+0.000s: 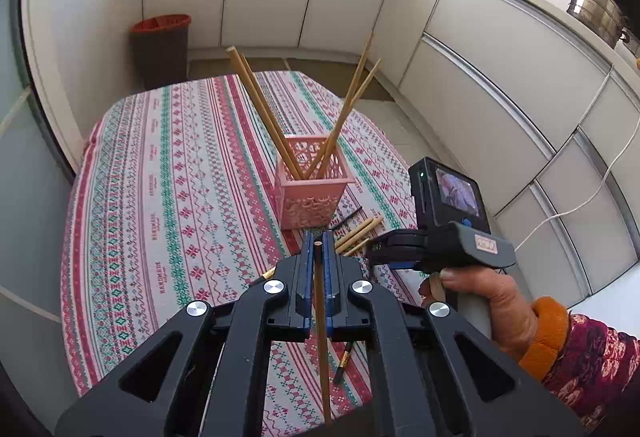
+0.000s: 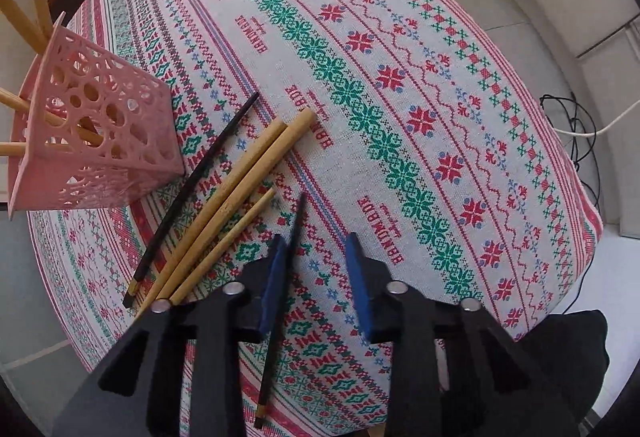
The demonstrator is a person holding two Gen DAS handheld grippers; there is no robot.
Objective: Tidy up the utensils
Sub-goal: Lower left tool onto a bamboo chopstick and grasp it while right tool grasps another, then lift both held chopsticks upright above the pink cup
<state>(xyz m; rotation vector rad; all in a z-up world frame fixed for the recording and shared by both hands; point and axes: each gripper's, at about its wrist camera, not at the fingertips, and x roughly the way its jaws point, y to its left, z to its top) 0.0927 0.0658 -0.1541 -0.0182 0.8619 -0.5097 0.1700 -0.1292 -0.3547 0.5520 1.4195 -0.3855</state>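
Left wrist view: left gripper (image 1: pixel 318 257) pinching one bamboo chopstick (image 1: pixel 322 337) between blue pads, just short of pink basket (image 1: pixel 310 197) holding four chopsticks; right wrist view: right gripper (image 2: pixel 316 257) jaws spread over patterned tablecloth (image 2: pixel 400 97), black chopstick (image 2: pixel 280 297) lying beside its left finger; loose bamboo chopsticks (image 2: pixel 232 197) near basket.

Both grippers same build: black plastic linkage arms, round silver screws at pivots, blue pads on fingers (image 2: pixel 357 277). Right gripper (image 1: pixel 374 249) seen from left cam: grey handle with small red label, black camera block with lit screen, green LED. Hand (image 1: pixel 486 303) bare skin, orange cuff, dark red floral sleeve.
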